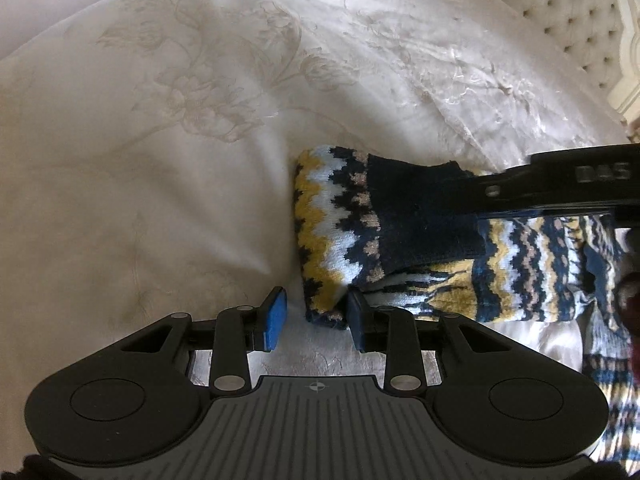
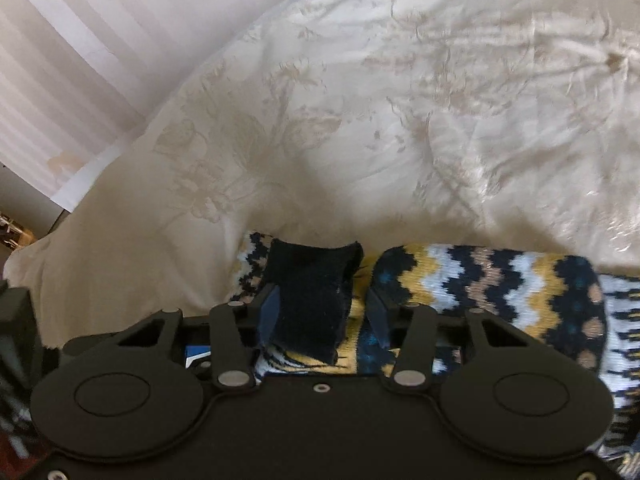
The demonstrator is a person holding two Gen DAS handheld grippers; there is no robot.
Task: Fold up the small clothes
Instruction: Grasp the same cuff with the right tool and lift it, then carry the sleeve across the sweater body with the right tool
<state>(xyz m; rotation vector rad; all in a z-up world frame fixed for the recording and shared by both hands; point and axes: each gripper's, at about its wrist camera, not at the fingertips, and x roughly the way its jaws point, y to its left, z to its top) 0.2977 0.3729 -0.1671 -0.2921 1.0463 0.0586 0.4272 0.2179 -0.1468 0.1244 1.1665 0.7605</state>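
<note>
Patterned knit socks [image 1: 336, 216] in navy, yellow, white and tan lie on a cream bedspread [image 1: 160, 140]. The sock's navy cuff [image 1: 424, 220] is folded over the patterned part. My left gripper [image 1: 316, 320] is open, its blue pads either side of the fold's near corner, not closed on it. In the right wrist view my right gripper [image 2: 320, 312] is open, with the navy cuff [image 2: 312, 300] lying between its fingers. A second patterned sock part [image 2: 492, 288] lies to the right. The right gripper's black body [image 1: 560, 188] crosses the left view from the right.
The bedspread [image 2: 360, 120] has pale flower embroidery and wrinkles. A tufted cream headboard [image 1: 580, 20] stands at the far right. A striped wall or curtain [image 2: 80, 40] is behind the bed's left edge. More patterned knit fabric [image 1: 612, 380] lies at the right.
</note>
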